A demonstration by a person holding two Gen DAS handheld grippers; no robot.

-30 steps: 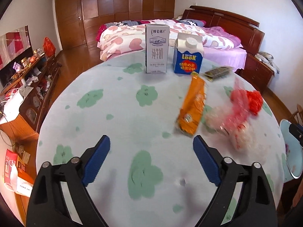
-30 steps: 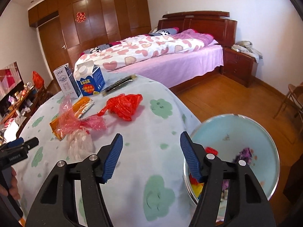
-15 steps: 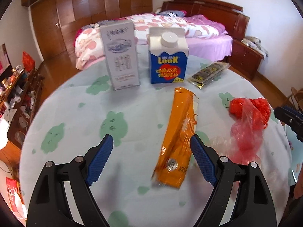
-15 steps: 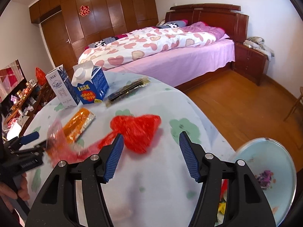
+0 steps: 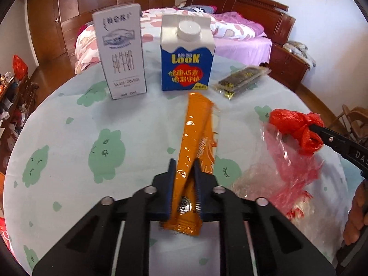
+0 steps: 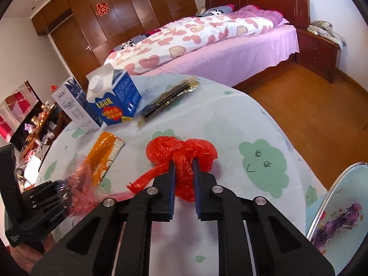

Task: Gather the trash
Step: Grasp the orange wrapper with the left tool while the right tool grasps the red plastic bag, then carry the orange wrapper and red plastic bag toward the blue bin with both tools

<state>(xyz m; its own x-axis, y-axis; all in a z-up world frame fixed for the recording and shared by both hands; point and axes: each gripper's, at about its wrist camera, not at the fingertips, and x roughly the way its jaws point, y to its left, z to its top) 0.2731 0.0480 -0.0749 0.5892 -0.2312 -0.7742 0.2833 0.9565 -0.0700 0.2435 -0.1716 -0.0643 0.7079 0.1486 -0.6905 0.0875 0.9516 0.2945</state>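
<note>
An orange snack wrapper [image 5: 197, 124] lies lengthwise on the round table [image 5: 138, 126]. My left gripper [image 5: 184, 162] is closing tight on its near end, pads pressing both sides. A crumpled red plastic bag [image 6: 181, 149] sits to the right, and my right gripper [image 6: 182, 162] is closing tight on it, pads squeezing the plastic. The left wrist view shows that red bag [image 5: 296, 124] pinched in the right gripper's fingers [image 5: 331, 141]. A clear pinkish plastic bag [image 5: 292, 168] lies between the two items. The right wrist view shows the wrapper [image 6: 103, 154] and the left gripper [image 6: 62, 188].
A white milk carton [image 5: 122, 53], a blue LOOK carton [image 5: 186, 62] and a dark flat packet [image 5: 241, 81] stand at the table's far side. A pale basin [image 6: 340, 207] holding scraps sits below the table's right edge. A bed lies beyond.
Both grippers moved forward and down over the table. The left one went from wide open to shut on the orange wrapper, the right one from open to shut on the red bag.
</note>
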